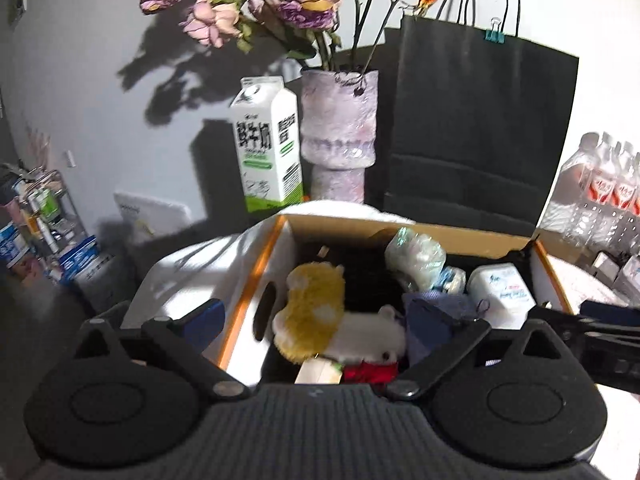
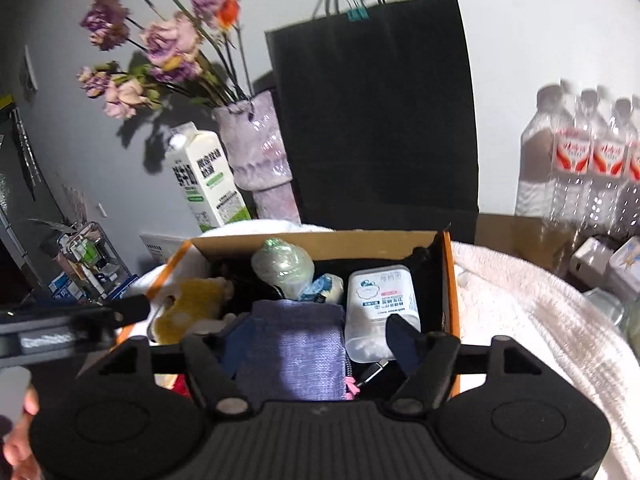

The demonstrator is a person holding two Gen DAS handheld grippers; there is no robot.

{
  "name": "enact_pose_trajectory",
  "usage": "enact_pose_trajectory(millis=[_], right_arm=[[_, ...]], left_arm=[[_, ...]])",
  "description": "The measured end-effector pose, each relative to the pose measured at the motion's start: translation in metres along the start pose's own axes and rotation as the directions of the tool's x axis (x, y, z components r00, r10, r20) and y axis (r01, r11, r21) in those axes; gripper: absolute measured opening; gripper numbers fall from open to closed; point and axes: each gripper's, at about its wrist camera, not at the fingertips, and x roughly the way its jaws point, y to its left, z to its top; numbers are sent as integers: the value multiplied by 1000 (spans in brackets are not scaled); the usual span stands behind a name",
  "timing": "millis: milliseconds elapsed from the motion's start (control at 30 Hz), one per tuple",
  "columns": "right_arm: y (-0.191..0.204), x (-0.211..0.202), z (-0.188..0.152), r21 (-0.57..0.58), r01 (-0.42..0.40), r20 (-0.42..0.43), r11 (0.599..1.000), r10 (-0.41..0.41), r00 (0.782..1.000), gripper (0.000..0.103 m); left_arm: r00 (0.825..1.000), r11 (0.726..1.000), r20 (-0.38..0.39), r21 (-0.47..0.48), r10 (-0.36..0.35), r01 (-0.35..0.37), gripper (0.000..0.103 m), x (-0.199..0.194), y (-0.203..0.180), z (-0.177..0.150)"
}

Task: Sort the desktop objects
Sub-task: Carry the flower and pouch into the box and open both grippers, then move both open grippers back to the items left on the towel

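The open cardboard box (image 1: 400, 236), white outside with orange edges and an oval handle cut-out in its left wall, sits on a pale fluffy towel (image 2: 532, 300) and is packed nearly to the rim. Inside lie a yellow plush toy (image 1: 316, 304), a white plush (image 1: 372, 336), a crinkly plastic-wrapped bundle (image 1: 416, 256), a woven purple pouch (image 2: 296, 344) and a smooth white rectangular container (image 2: 380, 304) against the right wall; little bare floor shows between them. The left gripper (image 1: 320, 320) hovers over the box's near left part with its fingers spread wide, one outside the left wall, nothing between them. The right gripper (image 2: 316, 344) hangs over the pouch and container, jaws apart, pads pressing on nothing. Just behind the box stand a milk carton (image 1: 268, 148), a ribbed lilac vase (image 1: 340, 128) of dried roses and a matte black paper bag (image 1: 480, 120), closing off the far edge. Clear water bottles (image 2: 580, 152) crowd the right; the towel there lies open.
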Motion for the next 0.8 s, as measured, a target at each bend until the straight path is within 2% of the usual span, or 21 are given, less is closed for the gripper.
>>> enact_pose_trajectory(millis=[100, 233, 300, 367, 433, 600, 667, 733, 800], right_arm=[[9, -15, -5, -34, -13, 4, 999, 13, 1000, 75], [14, -60, -33, -64, -39, 46, 997, 42, 998, 85], [12, -85, -56, -86, -63, 67, 994, 69, 995, 87], [9, -110, -84, -90, -67, 80, 994, 74, 994, 89], [9, -132, -115, -89, -46, 97, 995, 54, 994, 90], [12, -170, -203, -83, 47, 117, 995, -37, 992, 92], [10, -181, -236, -32, 66, 123, 997, -61, 990, 92], [12, -185, -264, -34, 84, 104, 996, -80, 991, 92], [16, -188, -281, -52, 130, 82, 990, -126, 989, 92]], left_arm=[[1000, 1000, -9, 21, 23, -22, 100, -17, -1, -12], [991, 988, 61, 107, -115, 108, 101, -61, 3, -59], [986, 979, 69, 148, -153, 141, 102, -81, 5, -92], [979, 972, 62, 142, -195, 184, 102, -98, 11, -125], [969, 965, 58, 125, -240, 232, 102, -114, 16, -159], [958, 959, 87, 96, -273, 265, 102, -149, 24, -231], [958, 958, 82, 113, -274, 264, 102, -156, 23, -248], [951, 944, 68, 157, -302, 289, 101, -162, 22, -257], [946, 939, 56, 152, -319, 308, 101, -166, 26, -263]])
